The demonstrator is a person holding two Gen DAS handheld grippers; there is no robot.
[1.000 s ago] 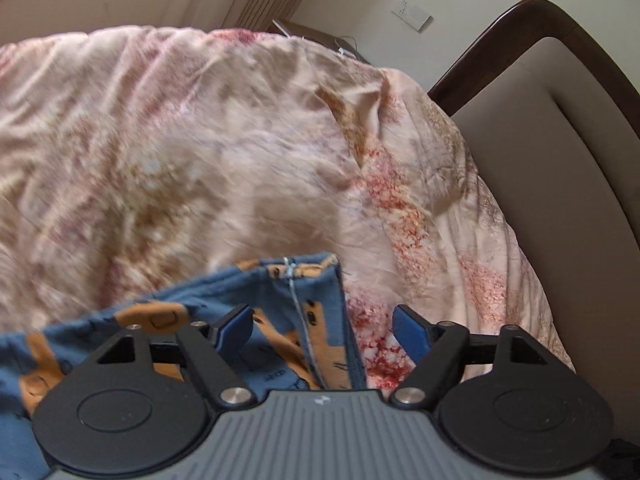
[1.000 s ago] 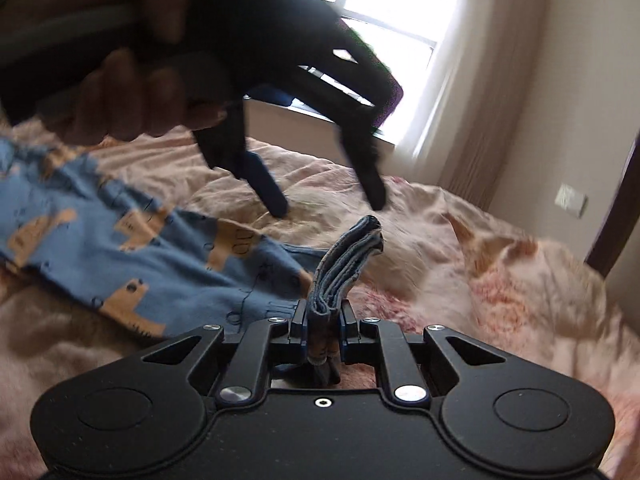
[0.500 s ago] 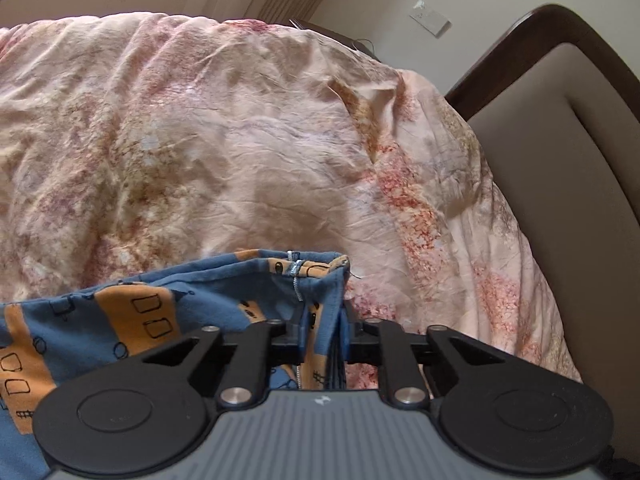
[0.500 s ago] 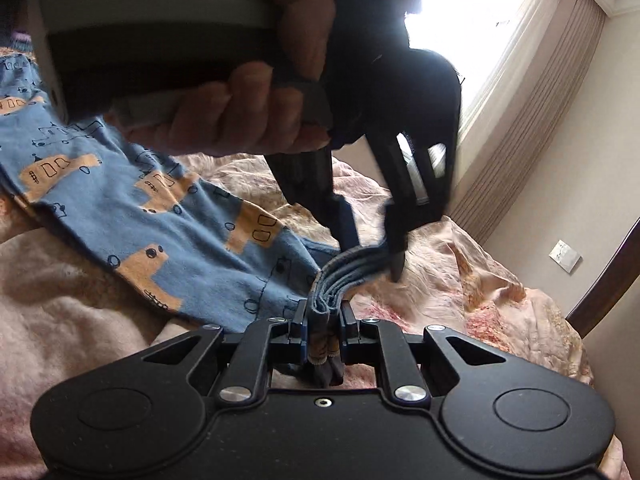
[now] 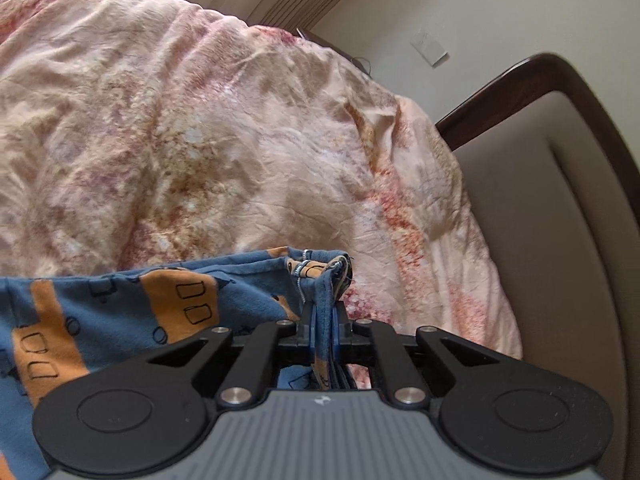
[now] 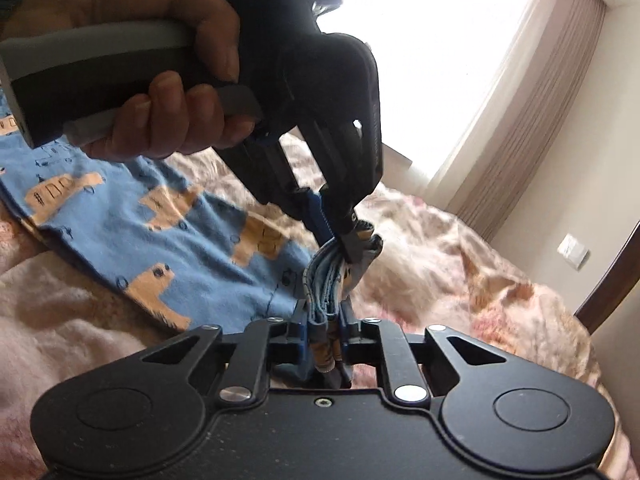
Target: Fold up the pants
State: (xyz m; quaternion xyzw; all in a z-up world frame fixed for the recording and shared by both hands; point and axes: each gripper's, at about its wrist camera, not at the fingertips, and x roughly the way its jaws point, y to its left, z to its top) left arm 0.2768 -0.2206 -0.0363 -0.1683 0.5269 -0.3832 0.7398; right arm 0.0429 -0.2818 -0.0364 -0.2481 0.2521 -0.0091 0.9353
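Blue pants (image 6: 120, 232) with orange animal prints lie spread on the bed, stretching off to the left. My right gripper (image 6: 325, 320) is shut on a bunched, layered edge of them that stands up between its pads. Just beyond it, a hand (image 6: 160, 60) holds my left gripper (image 6: 340, 240), which pinches the top of the same bunch. In the left wrist view the left gripper (image 5: 325, 316) has its jaws closing, pads pressed on a fold of the pants (image 5: 120, 312) at a stitched hem corner.
A crumpled pink floral bedspread (image 5: 200, 140) covers the bed. A padded headboard (image 5: 560, 240) with a dark wooden rim stands on the right. A bright window (image 6: 420, 60) with a curtain (image 6: 520, 120) is behind, and a wall socket (image 6: 574, 249) is further right.
The left gripper went from wide open over the pants' corner to closed on it. It came down to the bunch that the right gripper holds. The right gripper kept its grip.
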